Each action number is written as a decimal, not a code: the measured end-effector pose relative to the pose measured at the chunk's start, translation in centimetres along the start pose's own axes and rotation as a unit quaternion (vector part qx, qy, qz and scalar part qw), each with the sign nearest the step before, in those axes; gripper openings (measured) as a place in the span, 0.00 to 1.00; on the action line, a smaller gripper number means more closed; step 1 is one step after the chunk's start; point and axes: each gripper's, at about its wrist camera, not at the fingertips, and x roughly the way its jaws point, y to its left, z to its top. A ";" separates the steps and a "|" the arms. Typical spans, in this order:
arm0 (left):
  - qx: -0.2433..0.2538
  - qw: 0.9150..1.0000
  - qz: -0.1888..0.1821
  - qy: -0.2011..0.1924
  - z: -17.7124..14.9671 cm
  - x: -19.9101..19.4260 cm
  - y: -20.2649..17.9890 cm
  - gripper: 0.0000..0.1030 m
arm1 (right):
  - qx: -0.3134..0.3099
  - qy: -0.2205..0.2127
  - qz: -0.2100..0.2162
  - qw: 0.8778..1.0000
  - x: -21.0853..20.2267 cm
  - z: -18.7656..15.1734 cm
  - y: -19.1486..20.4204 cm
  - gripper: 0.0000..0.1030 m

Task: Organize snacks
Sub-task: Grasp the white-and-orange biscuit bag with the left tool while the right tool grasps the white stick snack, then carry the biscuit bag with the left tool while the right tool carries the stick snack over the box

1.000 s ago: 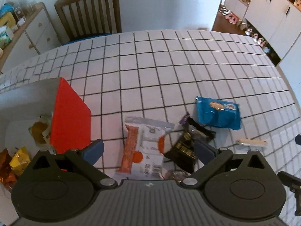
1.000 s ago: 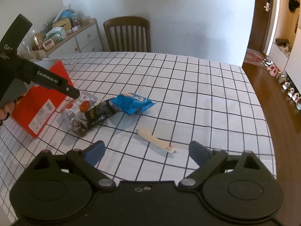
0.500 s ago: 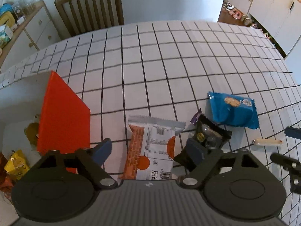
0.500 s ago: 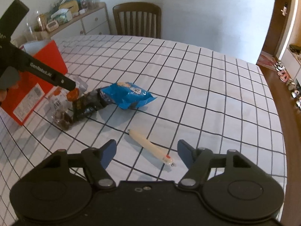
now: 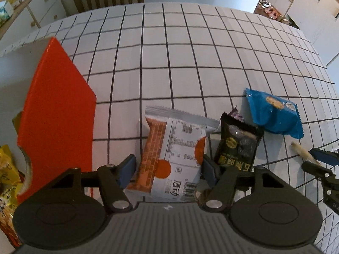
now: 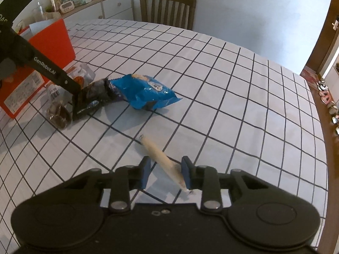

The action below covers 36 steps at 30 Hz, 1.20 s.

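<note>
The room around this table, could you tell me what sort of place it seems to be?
Most likely a home dining area: a table under a checked cloth, a wooden dining chair against the wall, a cluttered sideboard, and shoes lined up by the doorway.

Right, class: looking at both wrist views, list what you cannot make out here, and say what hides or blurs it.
- Red box contents: left wrist view, mostly hidden by its wall and the frame edge.
- White-and-orange packet near end: hidden behind the left gripper.
- Cream stick: right wrist view, motion-blurred; pad contact in the right gripper unclear.
- Black packet: print too small.
</note>
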 end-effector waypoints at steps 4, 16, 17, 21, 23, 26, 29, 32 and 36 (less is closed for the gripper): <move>-0.009 1.000 -0.004 -0.006 -0.4 0.0 0.2 0.55 | 0.007 -0.005 0.004 1.000 -0.1 -0.1 0.0 0.14; -0.047 0.999 -0.006 -0.020 -2.2 -1.9 2.3 0.49 | 0.076 -0.011 -0.031 0.997 -0.4 -0.7 1.4 0.09; -0.047 0.999 -0.006 -0.022 -2.2 -2.3 2.3 0.49 | 0.085 -0.013 -0.030 0.996 -0.6 -0.8 1.4 0.09; -0.050 0.998 -0.009 -0.029 -2.8 -4.1 2.5 0.49 | 0.118 -0.024 -0.020 0.992 -1.9 -1.0 1.6 0.09; -0.051 0.998 -0.012 -0.031 -3.4 -5.0 2.8 0.49 | 0.131 -0.028 -0.017 0.991 -2.8 -1.2 1.8 0.09; -0.049 0.998 -0.022 -0.036 -3.8 -6.4 2.6 0.49 | 0.139 -0.035 -0.016 0.990 -4.2 -1.4 2.5 0.09; -0.051 0.997 -0.032 -0.042 -4.5 -7.7 2.6 0.49 | 0.146 -0.047 -0.011 0.988 -6.0 -1.6 3.4 0.09; -0.053 0.996 -0.045 -0.047 -5.0 -9.1 2.7 0.49 | 0.149 -0.058 -0.009 0.987 -7.6 -1.5 4.4 0.09; -0.054 0.995 -0.061 -0.055 -6.1 -11.3 2.7 0.49 | 0.153 -0.076 -0.005 0.985 -9.7 -1.3 5.9 0.09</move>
